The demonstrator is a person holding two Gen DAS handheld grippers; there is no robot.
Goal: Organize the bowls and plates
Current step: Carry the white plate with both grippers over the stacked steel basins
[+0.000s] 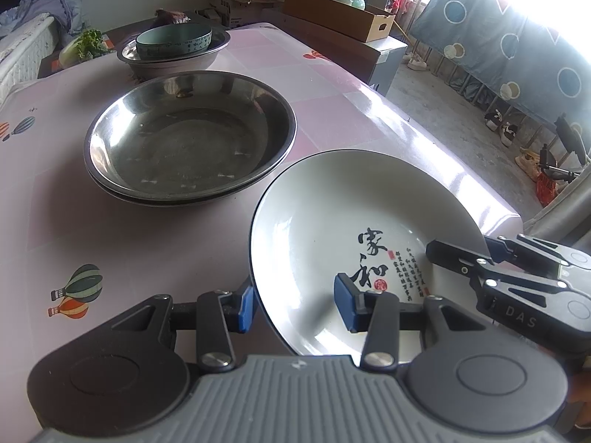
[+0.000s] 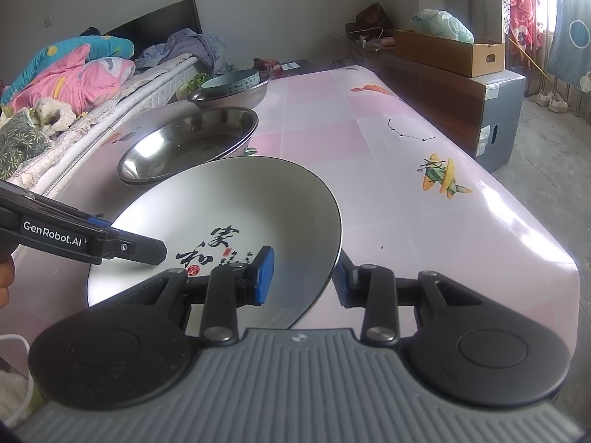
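A white plate with a dark rim and black calligraphy hangs tilted just above the pink table. My left gripper is shut on its left rim, one blue pad inside the plate and one outside. On the opposite rim my right gripper is shut the same way. Each gripper shows in the other's view: the right one, the left one. Beyond the plate sit two stacked steel bowls. Farther back a teal bowl rests in a steel basin.
A bed with piled bedding runs along the table's left side. A cardboard box stands on a big carton past the far right corner. The table's right edge drops to a concrete floor with shoes.
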